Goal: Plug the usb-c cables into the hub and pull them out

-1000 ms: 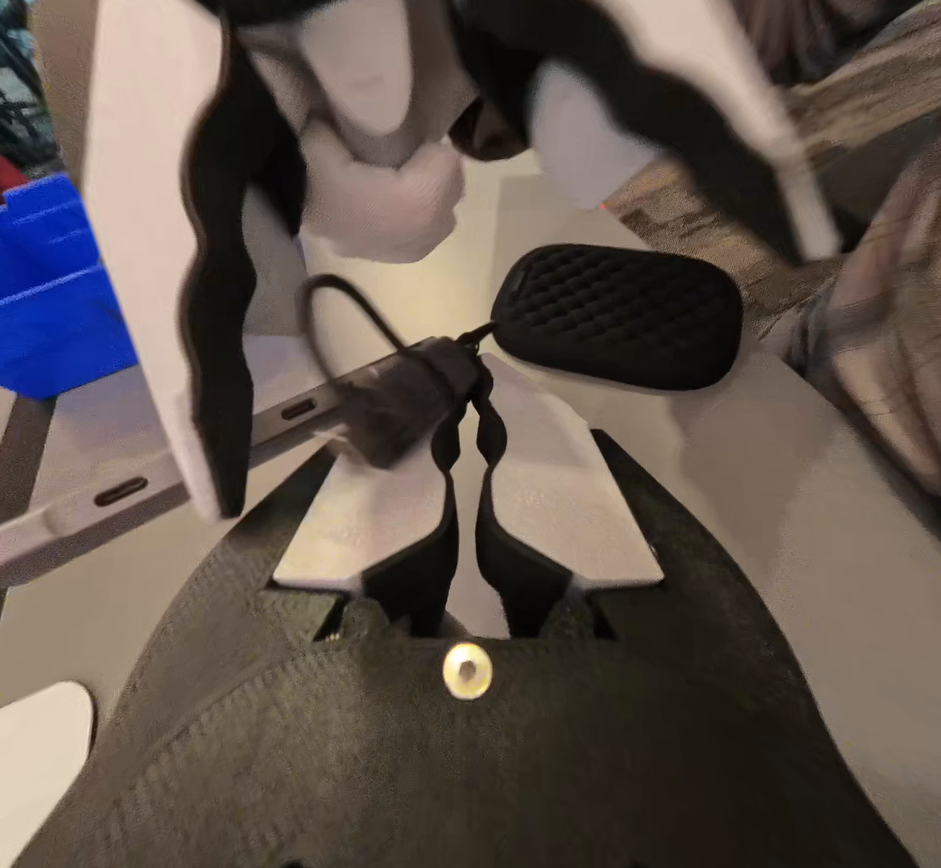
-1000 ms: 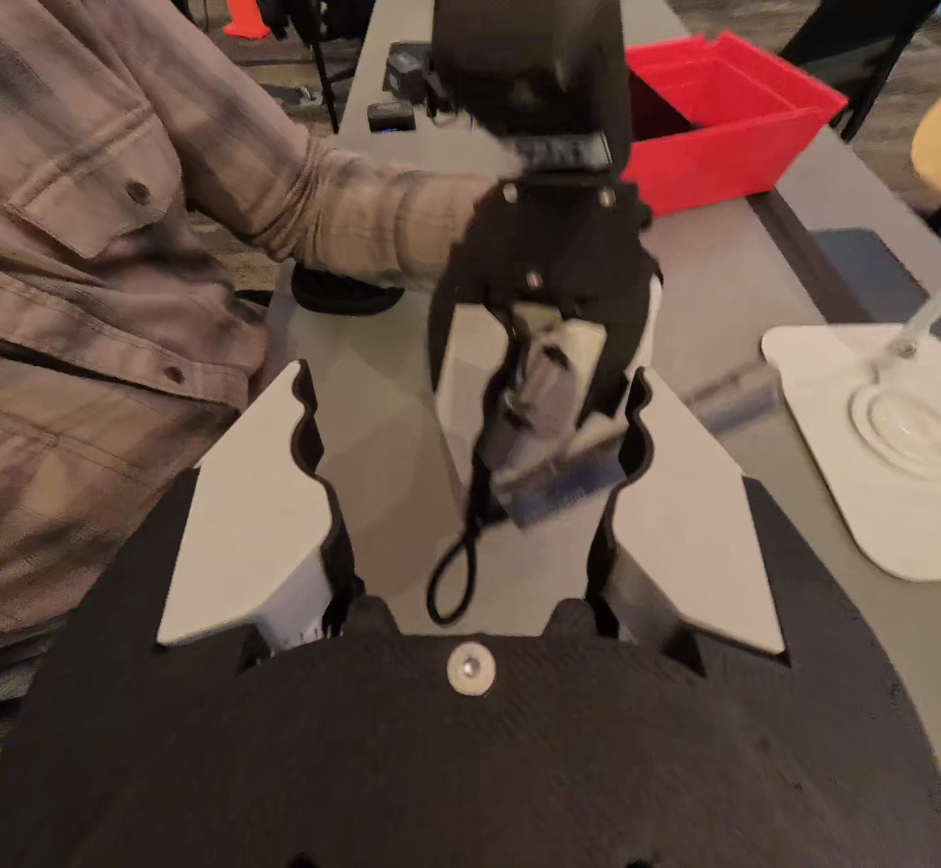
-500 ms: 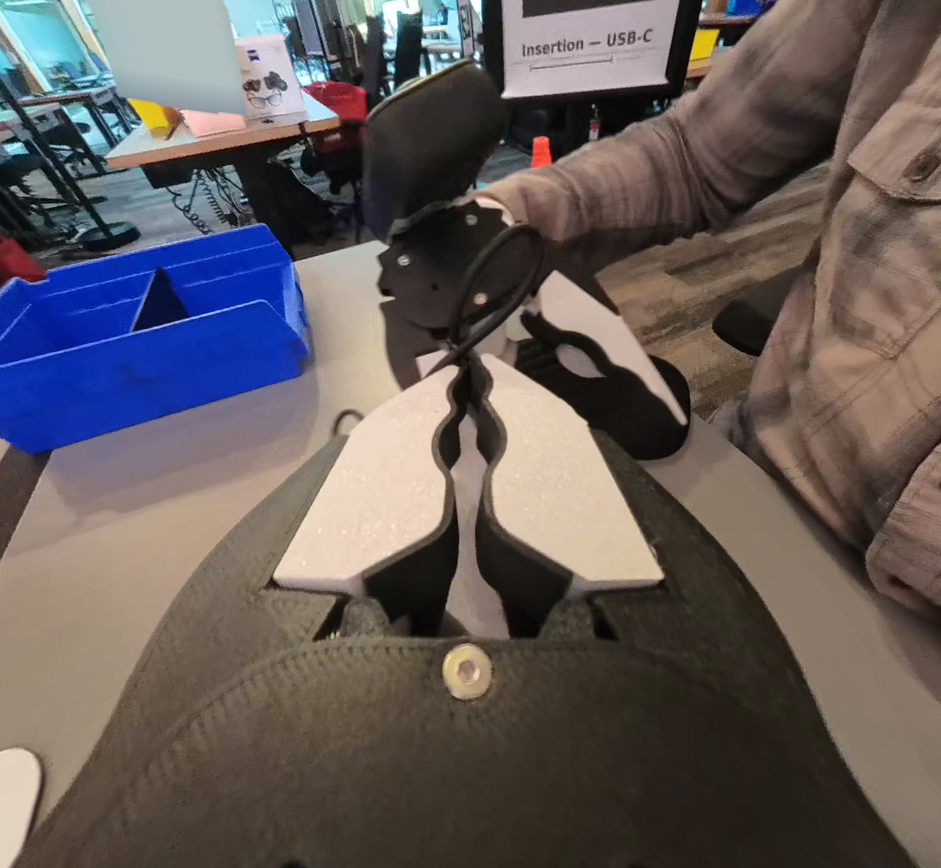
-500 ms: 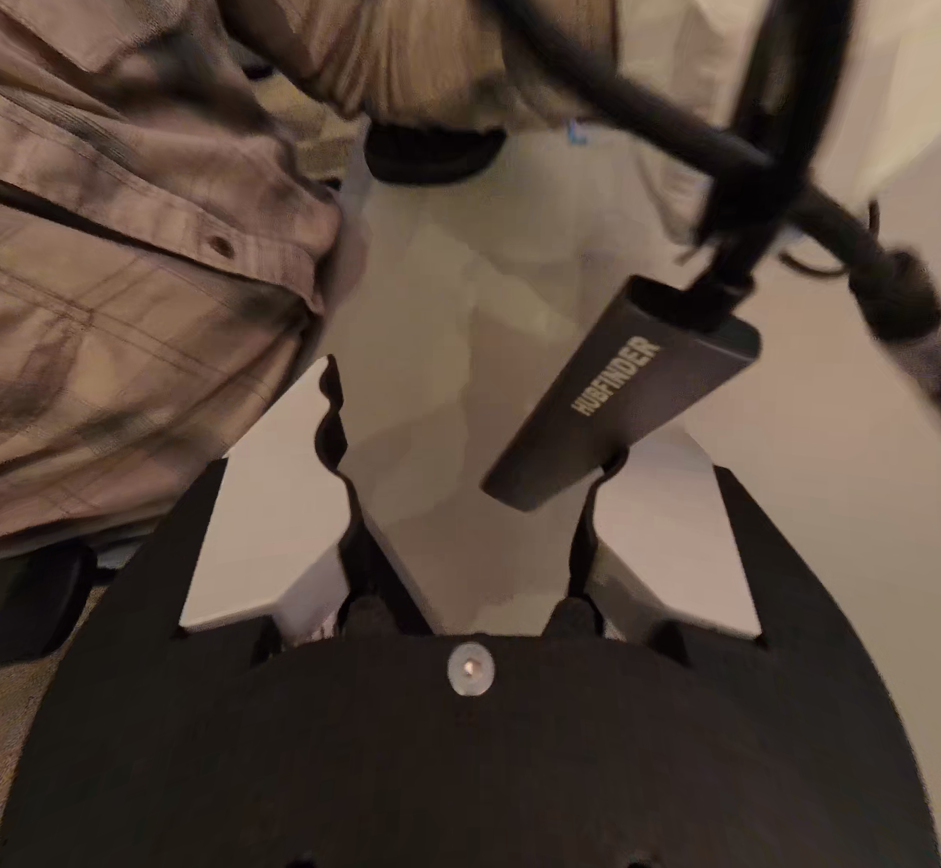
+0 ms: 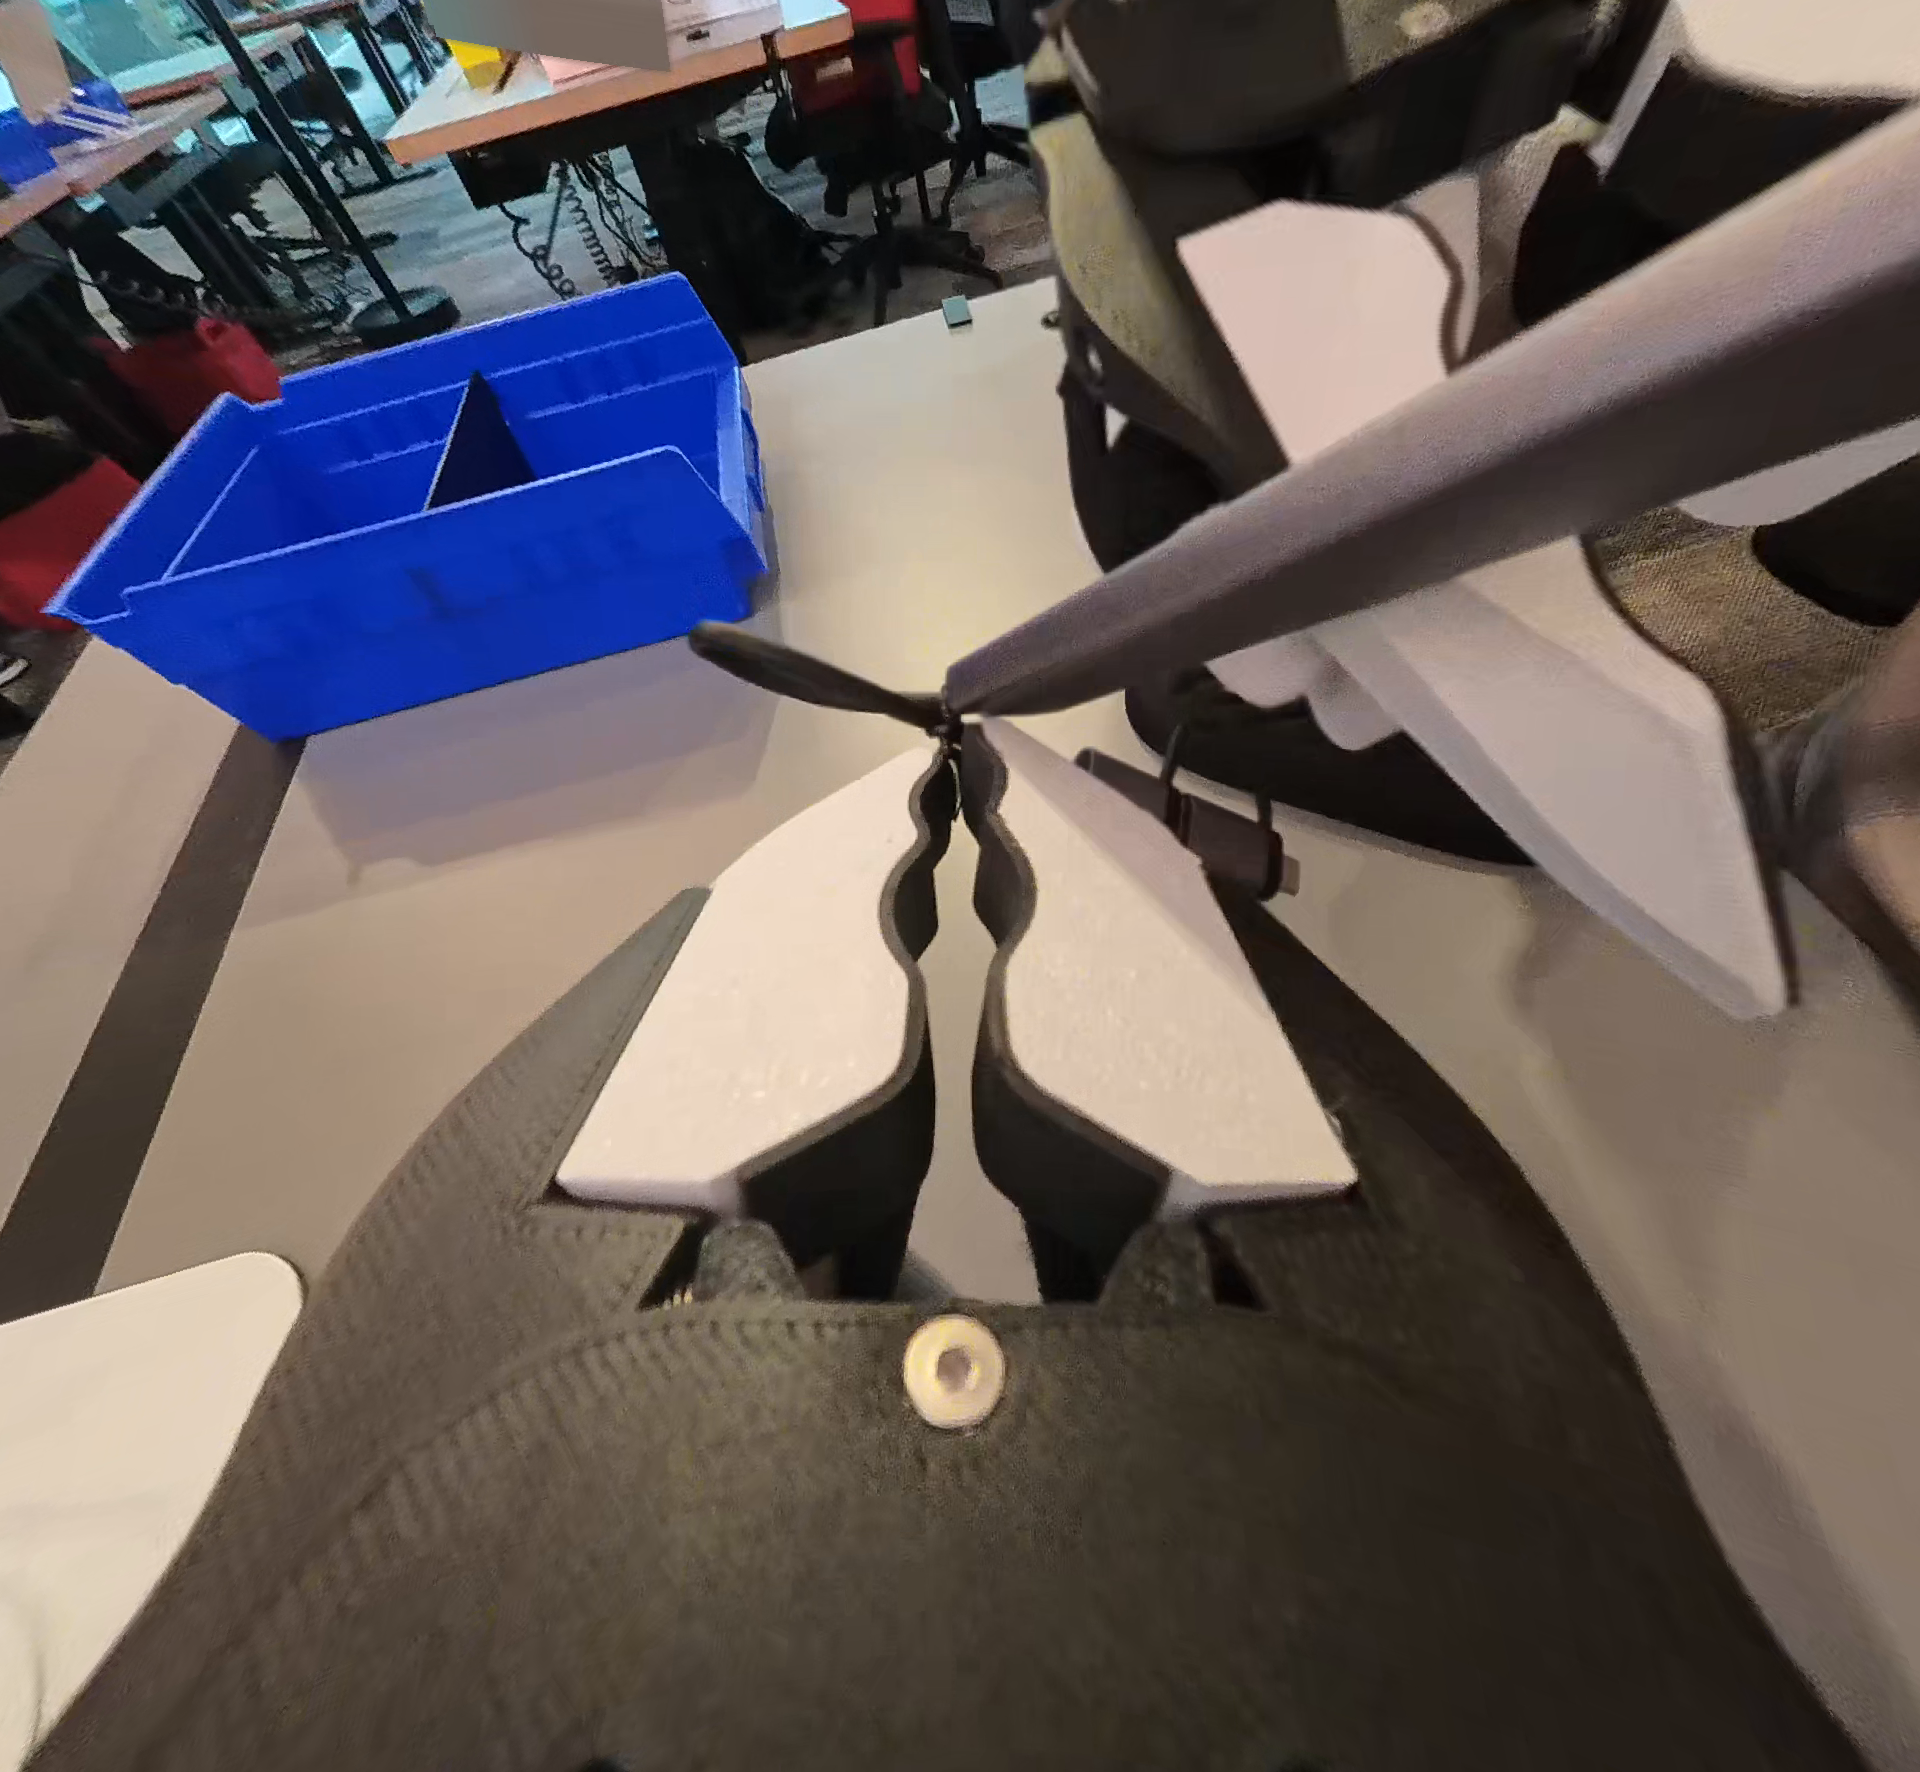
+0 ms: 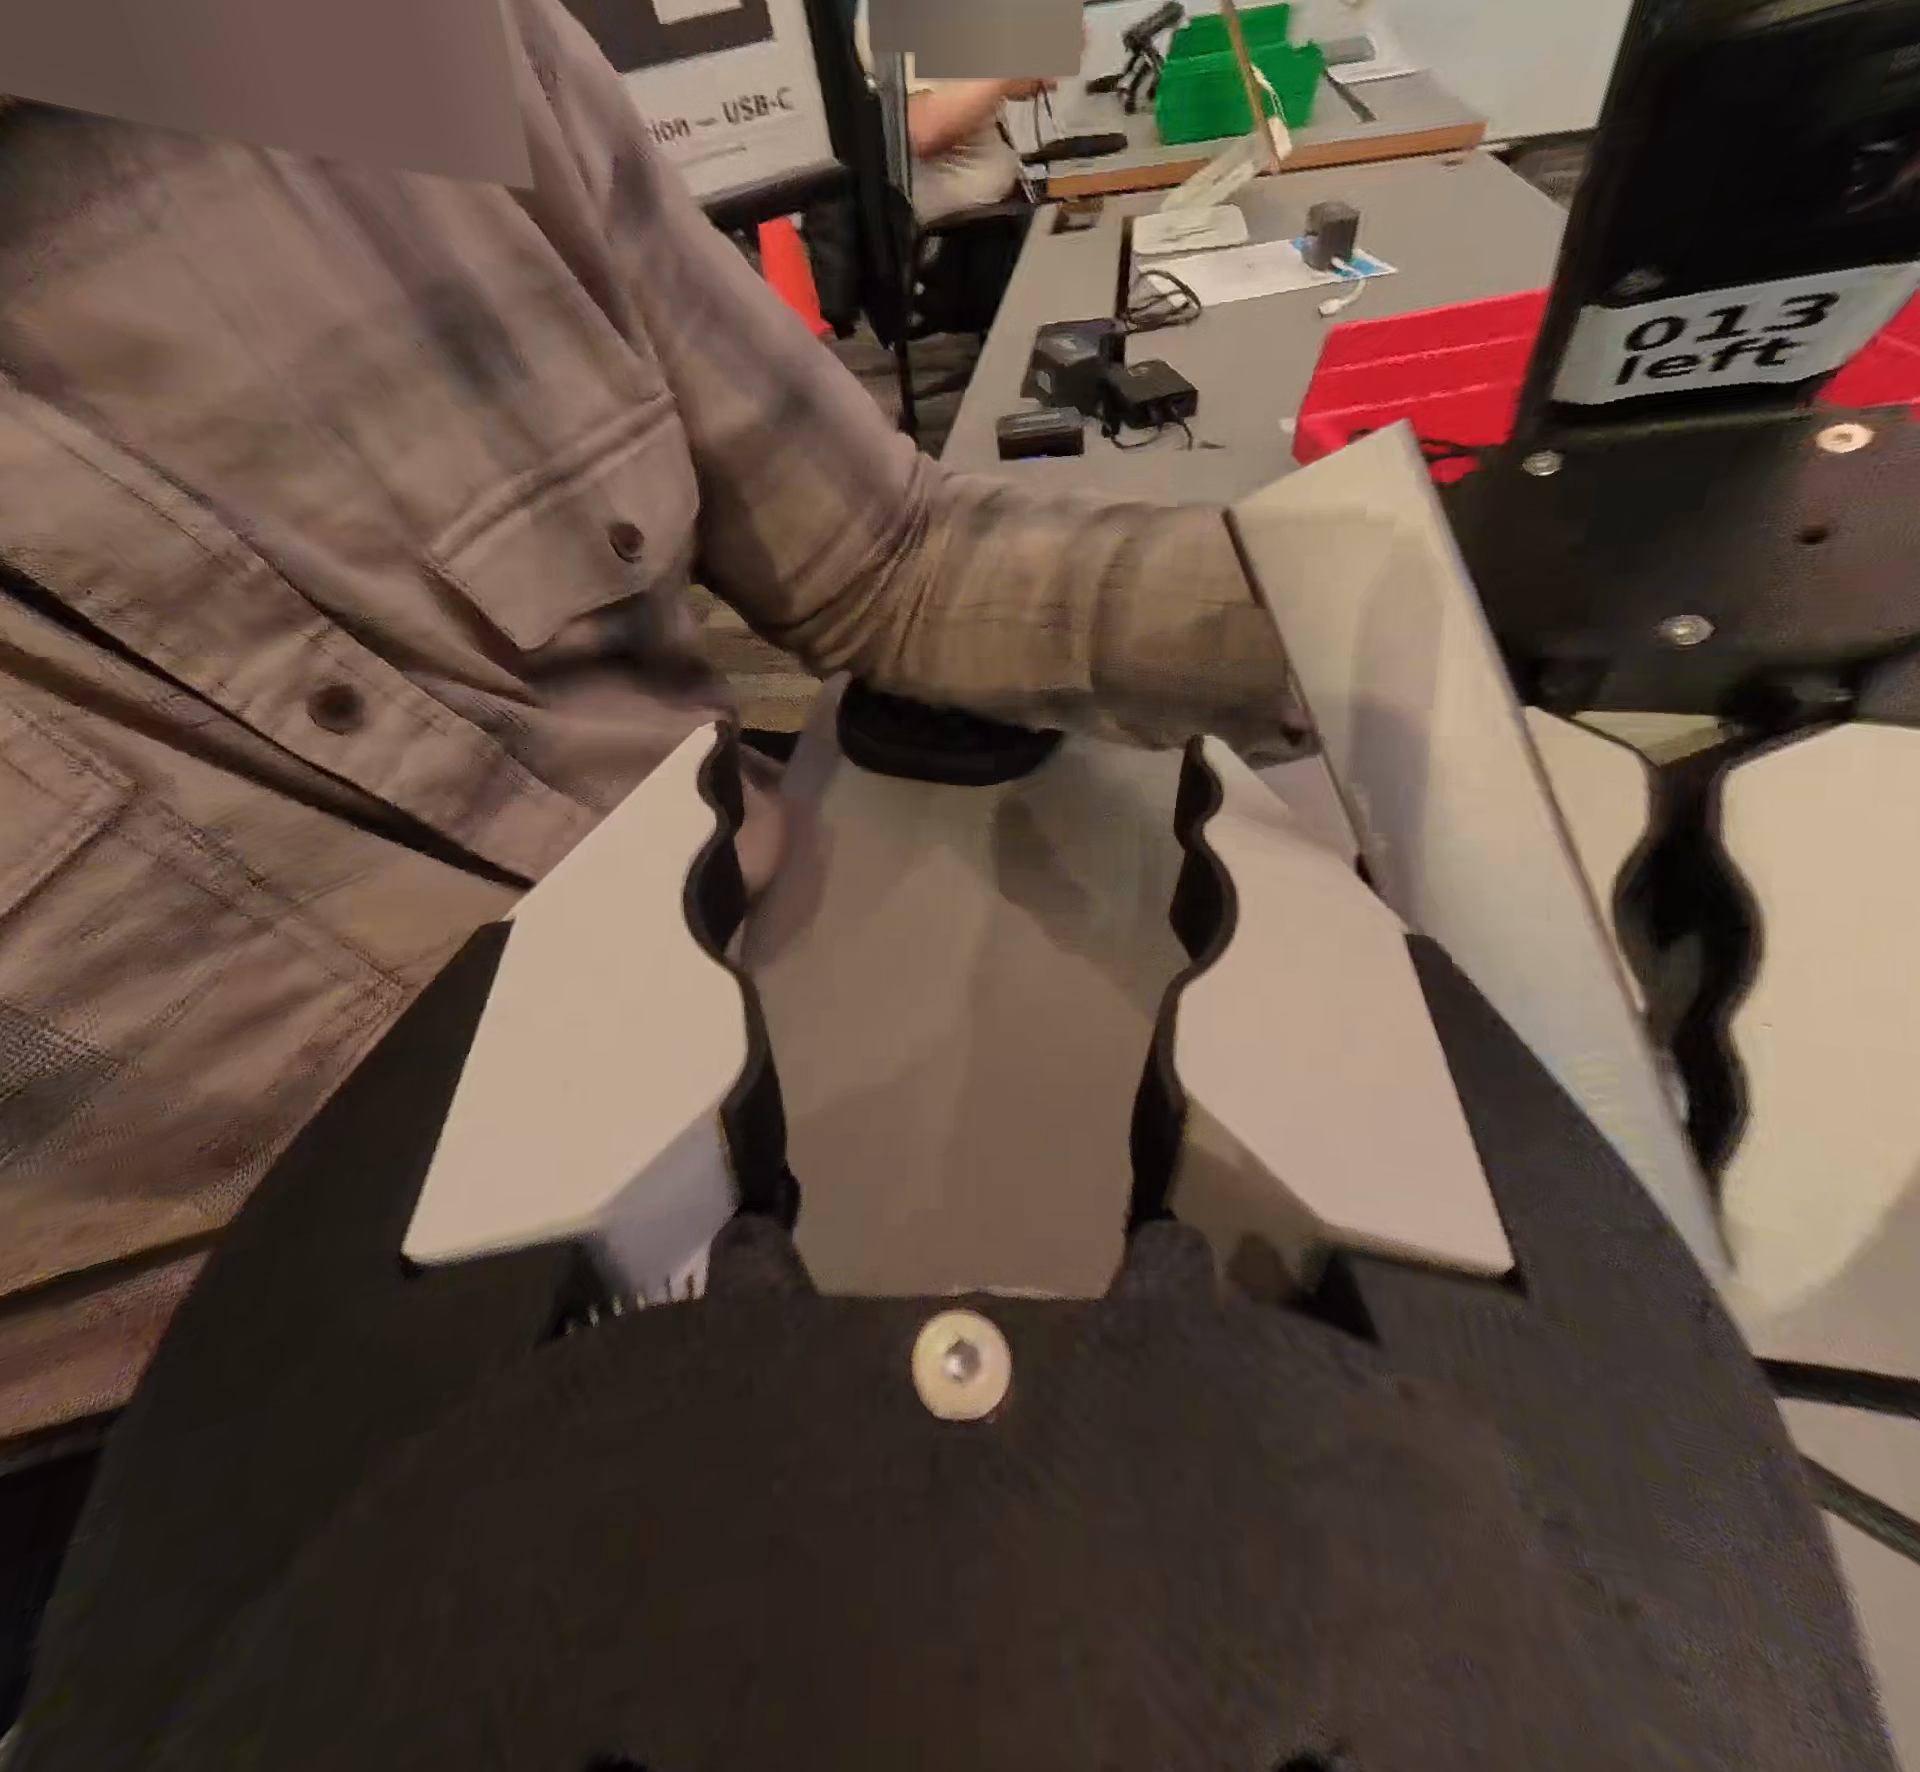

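My left gripper [image 5: 951, 751] is shut, pinching a thin black cable [image 5: 800, 673] right where it enters the end of the grey hub [image 5: 1403, 475]. The hub stretches from my fingertips up to the right, across the right gripper's white fingers [image 5: 1507, 714]. A black USB-C plug [image 5: 1236, 839] with a tie hangs just right of my left gripper's right finger. In the right wrist view my right gripper [image 6: 956, 756] is open and empty. There the hub [image 6: 1455, 787] stands tilted outside its right finger, next to the shut left gripper [image 6: 1683, 943].
A blue bin [image 5: 447, 517] sits on the grey table [image 5: 914, 475] at the far left, a white base plate [image 5: 104, 1390] at the near left. A red bin [image 6: 1423, 382] is behind the left gripper. A person's plaid sleeve [image 6: 987, 600] reaches across.
The right wrist view has tipped up from looking down at the table to level. The hub has swung from hanging near the right finger to slanting beside it. My left gripper stays shut on the cable.
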